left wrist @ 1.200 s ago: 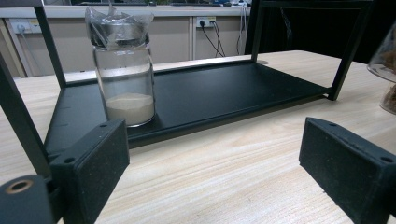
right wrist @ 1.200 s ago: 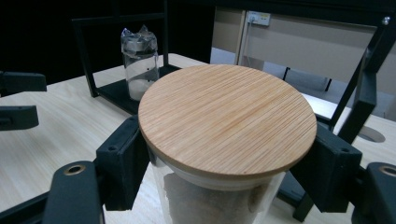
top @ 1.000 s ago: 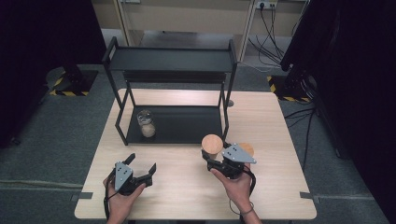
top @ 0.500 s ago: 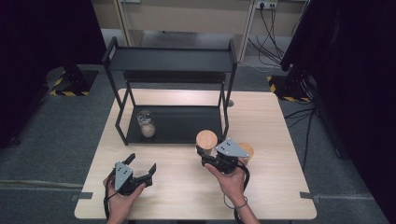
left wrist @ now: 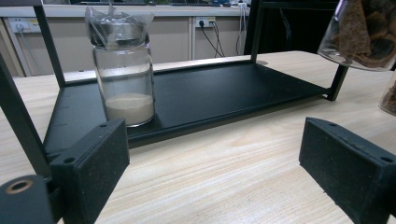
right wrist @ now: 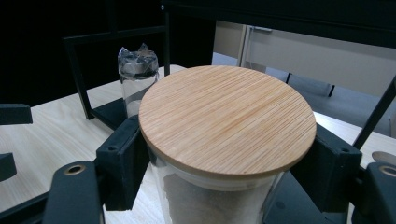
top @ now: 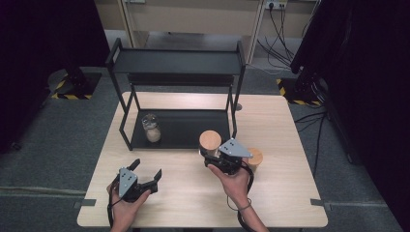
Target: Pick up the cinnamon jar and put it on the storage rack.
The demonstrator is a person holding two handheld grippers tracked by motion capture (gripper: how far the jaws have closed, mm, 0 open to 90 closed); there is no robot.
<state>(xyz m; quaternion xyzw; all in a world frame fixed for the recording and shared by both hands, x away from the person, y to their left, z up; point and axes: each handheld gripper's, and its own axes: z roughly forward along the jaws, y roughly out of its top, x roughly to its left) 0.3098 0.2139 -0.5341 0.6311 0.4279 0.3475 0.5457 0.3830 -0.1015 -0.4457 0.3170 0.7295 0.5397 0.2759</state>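
My right gripper (top: 212, 153) is shut on a glass jar with a round wooden lid (top: 210, 140), held just in front of the black two-tier rack (top: 179, 63). In the right gripper view the lid (right wrist: 227, 119) sits between both jaws, which press the jar's sides. A clear jar of pale powder (top: 151, 128) stands at the left of the rack's lower shelf (top: 193, 128). My left gripper (top: 146, 168) rests open low on the table's near left. Its pads (left wrist: 91, 163) have nothing between them, and the powder jar (left wrist: 123, 70) stands ahead of them.
A second wooden-lidded jar (top: 255, 158) stands on the table (top: 290, 203) just right of my right hand. The rack's right front post (top: 233, 113) rises close behind the held jar. The rack's top shelf is bare. Dark curtains and floor cables surround the table.
My right gripper has carried the wooden-lidded jar a little left and farther toward the rack, leaving more of the second jar showing. The left gripper has stayed put.
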